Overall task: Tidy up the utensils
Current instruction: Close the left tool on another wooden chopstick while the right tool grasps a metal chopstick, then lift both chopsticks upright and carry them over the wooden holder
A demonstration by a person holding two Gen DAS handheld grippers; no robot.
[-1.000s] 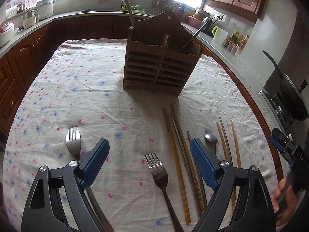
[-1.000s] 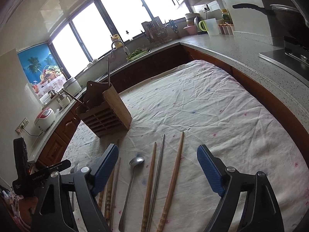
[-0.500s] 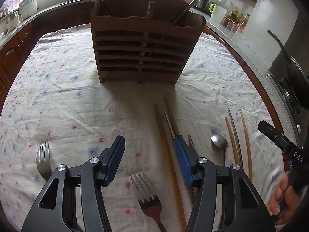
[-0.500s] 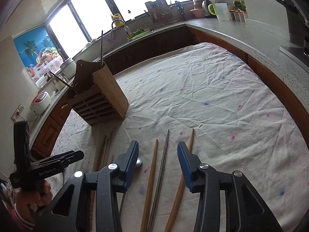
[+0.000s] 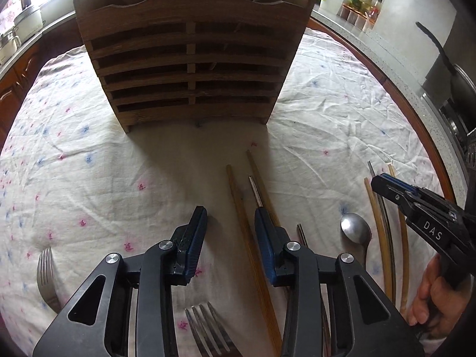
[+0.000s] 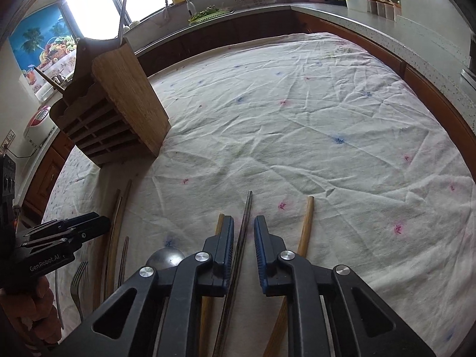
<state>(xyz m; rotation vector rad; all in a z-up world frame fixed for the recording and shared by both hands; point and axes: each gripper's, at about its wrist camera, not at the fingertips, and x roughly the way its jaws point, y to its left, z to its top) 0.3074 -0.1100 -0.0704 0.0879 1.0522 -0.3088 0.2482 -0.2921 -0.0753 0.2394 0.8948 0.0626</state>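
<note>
Both grippers are low over the tablecloth (image 6: 297,125) and lining up on chopsticks, so this looks like the pick-up step of the tidy. The right gripper (image 6: 243,235) has its jaws drawn in narrow on either side of the metal chopstick (image 6: 247,208), pads close to the shaft but with slim gaps showing, so I'd call it not yet clamped. A wooden chopstick (image 6: 305,226) lies just to its right, another (image 6: 219,221) just to its left beside the spoon (image 6: 165,260). The left gripper (image 5: 230,223) has its jaws partly open around a brown wooden chopstick (image 5: 238,199), with daylight on both sides; a second metal chopstick (image 5: 255,190) runs under its right pad. A fork (image 5: 208,327) lies near, between the left gripper's arms, and another fork (image 5: 44,276) sits far left. The wooden utensil holder (image 5: 193,59) stands upright at the far side of the table, a few handles already poking out of it. Next, I'd judge, each gripper needs to close squarely on one stick only, lift it clear of its neighbours, then tip it upright to drop into a holder slot; catching two sticks at once is the risk.
</note>
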